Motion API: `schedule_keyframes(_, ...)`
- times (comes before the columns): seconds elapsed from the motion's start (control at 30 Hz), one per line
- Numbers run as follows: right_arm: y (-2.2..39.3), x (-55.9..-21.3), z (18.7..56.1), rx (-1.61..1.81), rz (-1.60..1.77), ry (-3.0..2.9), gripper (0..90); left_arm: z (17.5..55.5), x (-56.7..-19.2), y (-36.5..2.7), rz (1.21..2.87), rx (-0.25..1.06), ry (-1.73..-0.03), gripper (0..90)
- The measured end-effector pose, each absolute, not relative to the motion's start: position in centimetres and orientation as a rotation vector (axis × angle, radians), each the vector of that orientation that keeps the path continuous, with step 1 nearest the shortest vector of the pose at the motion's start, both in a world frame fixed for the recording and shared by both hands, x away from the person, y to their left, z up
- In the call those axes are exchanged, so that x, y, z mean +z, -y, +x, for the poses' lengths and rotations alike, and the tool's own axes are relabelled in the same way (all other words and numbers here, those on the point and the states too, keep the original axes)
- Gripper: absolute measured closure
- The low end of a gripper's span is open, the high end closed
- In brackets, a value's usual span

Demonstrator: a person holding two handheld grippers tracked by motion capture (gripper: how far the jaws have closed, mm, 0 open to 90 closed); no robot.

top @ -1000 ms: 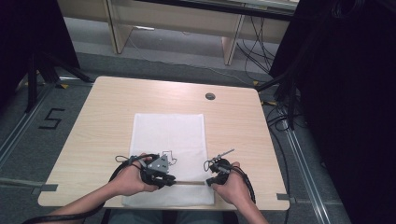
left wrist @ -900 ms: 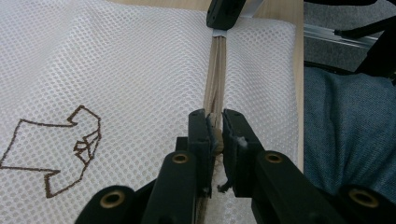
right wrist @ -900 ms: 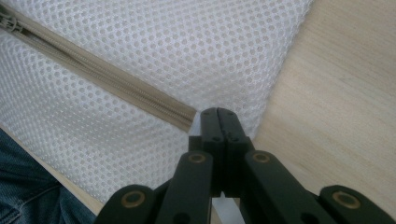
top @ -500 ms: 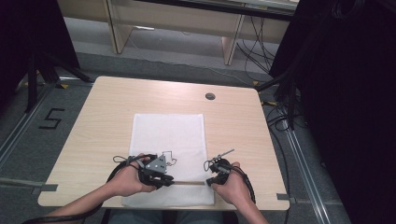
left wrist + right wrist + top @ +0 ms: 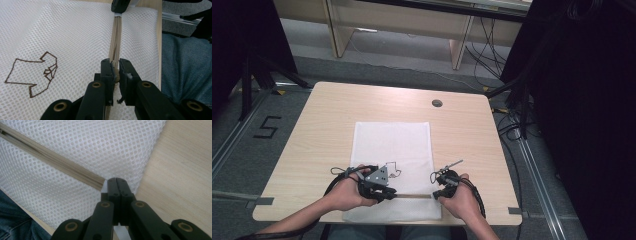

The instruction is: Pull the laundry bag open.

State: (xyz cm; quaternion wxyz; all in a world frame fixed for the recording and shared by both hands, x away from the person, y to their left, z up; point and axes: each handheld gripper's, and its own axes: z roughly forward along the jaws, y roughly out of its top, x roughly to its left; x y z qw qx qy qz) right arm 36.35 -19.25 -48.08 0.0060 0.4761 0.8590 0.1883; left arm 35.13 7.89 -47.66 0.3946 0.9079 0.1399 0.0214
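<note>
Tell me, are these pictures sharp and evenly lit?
High view: table evenly lit, surroundings dark, edges bowed. Left gripper view: mesh bag crisp, the jaws near the lens soft. Right gripper view: zipper sharp, jaws slightly blurred; no glare.

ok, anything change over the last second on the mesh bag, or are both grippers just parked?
Nothing visibly changed. The left gripper stays clamped on the zipper of the white mesh laundry bag, at what looks like its slider. The right gripper stays shut, pinching the bag at the zipper's other end. Both hands are in the same spots near the table's front edge, and the bag lies flat as before.
</note>
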Motion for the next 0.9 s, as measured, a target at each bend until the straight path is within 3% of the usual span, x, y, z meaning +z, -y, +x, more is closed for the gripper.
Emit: schedule_keyframes(0.9,19.3,-48.1,36.4,0.587,1.493,-2.683,90.0,34.9,-47.7,-9.6,2.299,0.061,-0.384,81.7)
